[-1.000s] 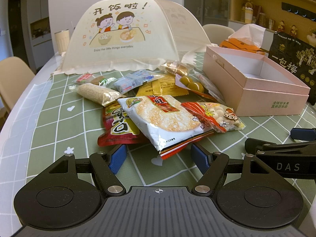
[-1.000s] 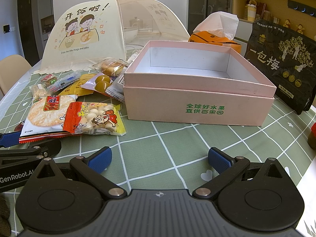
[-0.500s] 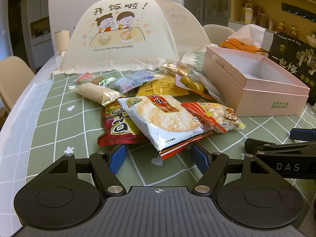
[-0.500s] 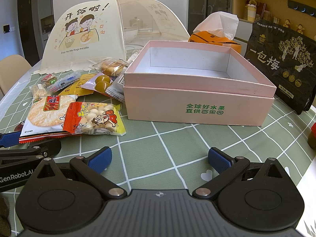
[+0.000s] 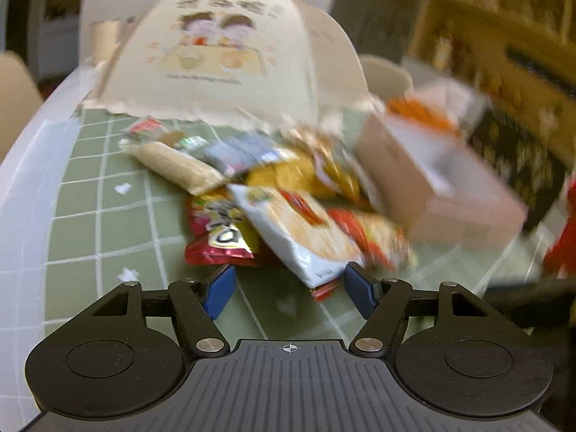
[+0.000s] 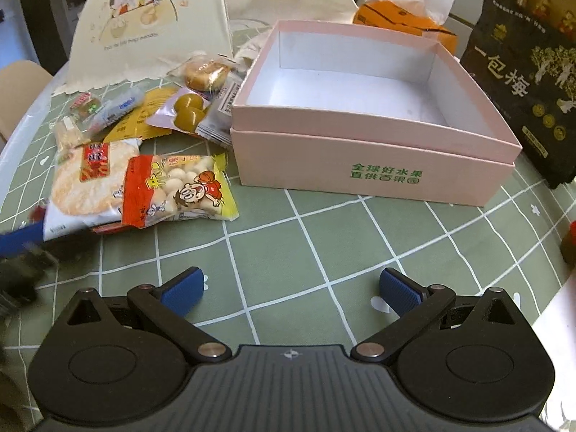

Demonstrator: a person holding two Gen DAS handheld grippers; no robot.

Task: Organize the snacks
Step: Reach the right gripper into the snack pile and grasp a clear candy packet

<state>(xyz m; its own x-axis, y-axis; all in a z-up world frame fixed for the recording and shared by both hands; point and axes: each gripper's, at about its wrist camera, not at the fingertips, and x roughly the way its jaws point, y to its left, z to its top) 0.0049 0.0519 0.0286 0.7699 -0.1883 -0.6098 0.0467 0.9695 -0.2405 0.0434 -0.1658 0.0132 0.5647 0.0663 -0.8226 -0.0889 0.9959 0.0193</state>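
A pile of snack packets lies on the green checked tablecloth. A white rice-cracker bag [image 5: 298,230] [image 6: 90,183] lies nearest my left gripper [image 5: 289,288], which is open and empty just in front of it. A red and yellow bag of round snacks [image 6: 176,190] leans on the cracker bag. A red packet [image 5: 216,234] lies under the pile. An empty pink box [image 6: 367,133] [image 5: 435,190] stands to the right of the pile. My right gripper [image 6: 291,289] is open and empty above bare tablecloth in front of the box.
A cream mesh food cover [image 6: 151,25] [image 5: 230,54] stands behind the snacks. A black bag [image 6: 529,82] and an orange tissue box [image 6: 403,18] stand behind the pink box. The table's left edge [image 5: 25,187] curves close by. The left wrist view is motion-blurred.
Both grippers have risen and tilted downward, so the table is seen from higher up. The left gripper has moved closer to the cracker bag. No snack has moved.
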